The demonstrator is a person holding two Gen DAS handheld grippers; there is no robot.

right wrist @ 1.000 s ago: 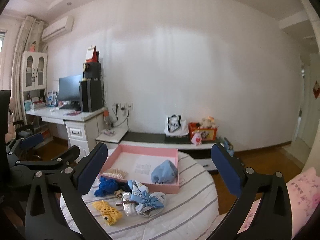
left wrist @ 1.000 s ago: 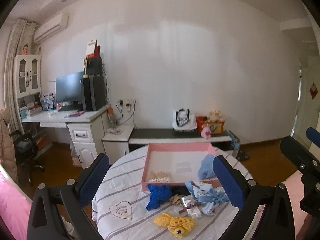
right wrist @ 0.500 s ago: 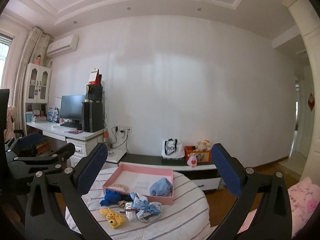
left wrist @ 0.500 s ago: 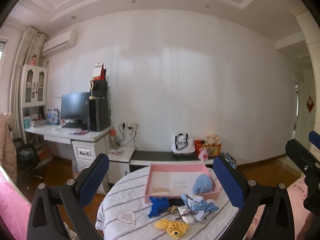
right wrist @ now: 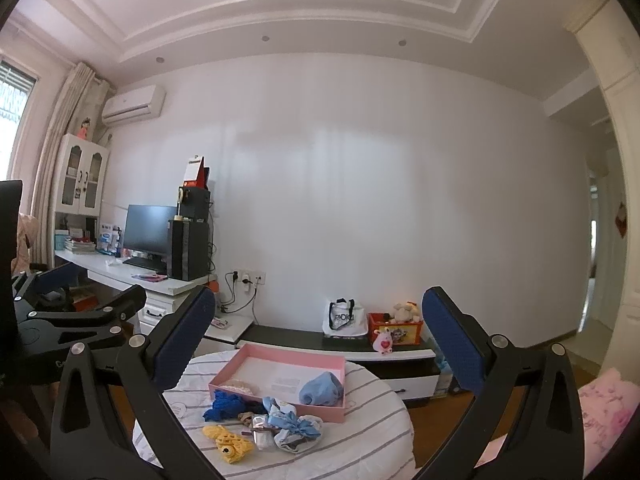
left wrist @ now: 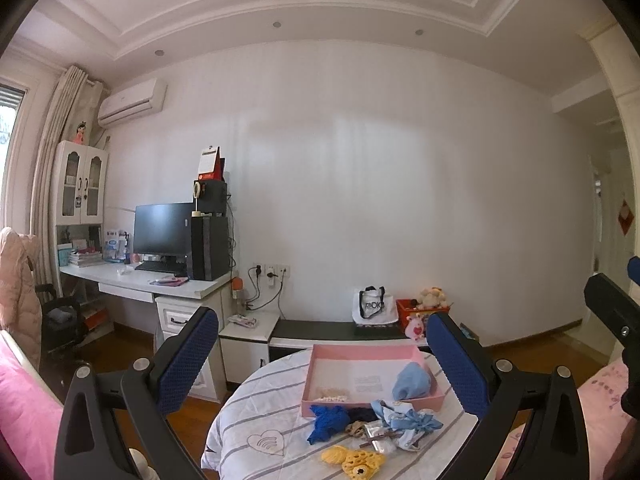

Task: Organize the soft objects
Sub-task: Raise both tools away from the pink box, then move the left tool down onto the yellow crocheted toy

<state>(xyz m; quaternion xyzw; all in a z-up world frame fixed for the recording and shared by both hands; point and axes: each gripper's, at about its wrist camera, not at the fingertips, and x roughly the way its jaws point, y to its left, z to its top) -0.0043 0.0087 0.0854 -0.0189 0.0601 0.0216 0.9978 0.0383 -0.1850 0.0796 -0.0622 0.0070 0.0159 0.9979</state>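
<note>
We hold both grippers, left gripper (left wrist: 322,364) and right gripper (right wrist: 318,344), spread empty, well above the pink tray (right wrist: 256,354); reaching down, we risk snagging several tangled pieces in front of it.

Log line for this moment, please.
left: open, empty | right: open, empty | tray: blue cloth inside | pile: on table

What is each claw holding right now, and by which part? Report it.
Nothing is held. The left claw and the right claw both stand open with empty gaps, well back from the soft items on the round table and the pink box.
</note>
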